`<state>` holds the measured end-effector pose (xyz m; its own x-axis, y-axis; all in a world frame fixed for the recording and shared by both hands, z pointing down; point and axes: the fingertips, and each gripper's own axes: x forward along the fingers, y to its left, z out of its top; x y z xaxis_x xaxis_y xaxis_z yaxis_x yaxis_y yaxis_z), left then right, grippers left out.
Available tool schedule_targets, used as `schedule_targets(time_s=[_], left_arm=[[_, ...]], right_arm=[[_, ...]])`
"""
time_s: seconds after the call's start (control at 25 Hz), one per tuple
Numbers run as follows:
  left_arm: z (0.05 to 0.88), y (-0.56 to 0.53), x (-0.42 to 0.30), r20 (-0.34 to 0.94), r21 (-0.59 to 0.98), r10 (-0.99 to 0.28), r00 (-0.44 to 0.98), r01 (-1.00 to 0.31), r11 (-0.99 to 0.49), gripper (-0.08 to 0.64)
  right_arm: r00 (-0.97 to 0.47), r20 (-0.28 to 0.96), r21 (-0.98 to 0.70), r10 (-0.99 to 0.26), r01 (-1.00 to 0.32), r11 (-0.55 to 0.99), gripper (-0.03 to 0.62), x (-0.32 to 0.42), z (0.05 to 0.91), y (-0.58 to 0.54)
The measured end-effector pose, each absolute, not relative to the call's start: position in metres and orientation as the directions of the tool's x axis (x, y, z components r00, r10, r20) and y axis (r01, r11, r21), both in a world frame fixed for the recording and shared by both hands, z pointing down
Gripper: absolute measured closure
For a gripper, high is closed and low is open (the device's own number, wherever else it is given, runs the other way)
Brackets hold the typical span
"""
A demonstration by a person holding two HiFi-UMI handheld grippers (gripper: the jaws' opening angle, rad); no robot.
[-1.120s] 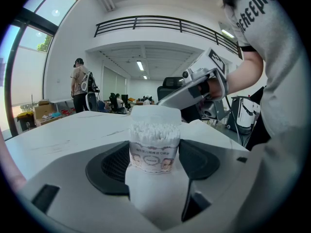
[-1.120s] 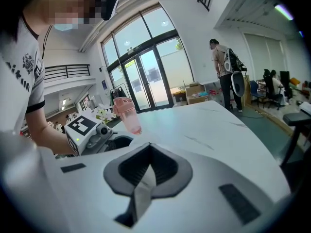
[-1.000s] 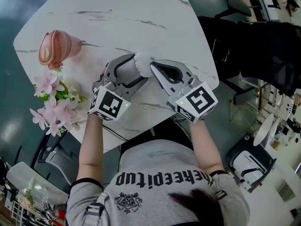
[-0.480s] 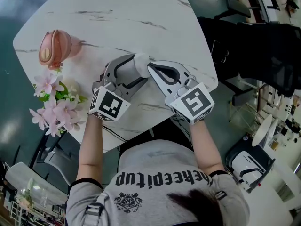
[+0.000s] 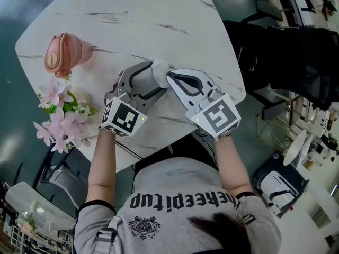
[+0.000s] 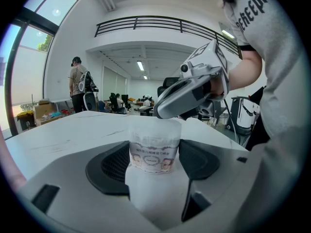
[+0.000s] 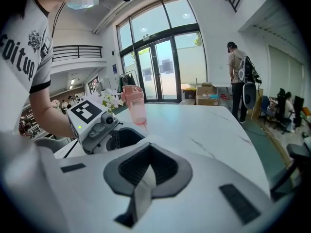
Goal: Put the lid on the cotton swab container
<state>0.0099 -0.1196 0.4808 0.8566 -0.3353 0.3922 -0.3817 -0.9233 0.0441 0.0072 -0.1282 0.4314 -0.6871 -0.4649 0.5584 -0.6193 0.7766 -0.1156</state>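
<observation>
A translucent cotton swab container with a printed label stands upright on the white marble table. My left gripper is shut on its body. In the head view the container shows as a pale blur between both grippers' tips. The lid sits at the container's top, and whether it is fully seated I cannot tell. My right gripper comes in from the right with its tip at the lid. Its jaws are shut, with only a thin pale strip between them.
A pink lidded cup stands at the table's left, also seen in the right gripper view. Pink artificial flowers lie by the left edge. The table's near edge runs just under both grippers. A person stands far off by the glass doors.
My right gripper has shifted slightly left, bringing its tip against the container's top. The left gripper and the container have stayed put.
</observation>
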Motion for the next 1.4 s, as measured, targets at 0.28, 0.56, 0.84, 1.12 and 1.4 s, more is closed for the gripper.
schedule_targets(time_s=[0.28, 0.56, 0.84, 1.12, 1.4], left_arm=[[0.481, -0.120, 0.009, 0.391, 0.045, -0.337, 0.857, -0.383, -0.922, 0.236], [0.481, -0.121, 0.009, 0.391, 0.045, -0.341, 0.855, -0.387, -0.921, 0.236], [0.481, -0.121, 0.009, 0.393, 0.043, -0.342, 0.854, -0.389, -0.920, 0.236], [0.481, -0.122, 0.009, 0.392, 0.044, -0.356, 0.848, -0.403, -0.914, 0.236], [0.477, -0.121, 0.000, 0.388, 0.044, -0.406, 0.828, -0.456, -0.889, 0.236]], right_arm=[[-0.699, 0.555, -0.138, -0.451, -0.612, 0.779, 0.581, 0.000, 0.432, -0.126], [-0.687, 0.590, -0.180, -0.424, -0.625, 0.760, 0.582, -0.002, 0.434, -0.129], [-0.664, 0.647, -0.193, -0.375, -0.618, 0.762, 0.583, -0.003, 0.436, -0.129], [-0.665, 0.627, -0.176, -0.406, -0.629, 0.757, 0.582, -0.003, 0.434, -0.129], [-0.659, 0.598, -0.128, -0.457, -0.641, 0.757, 0.582, -0.005, 0.434, -0.129]])
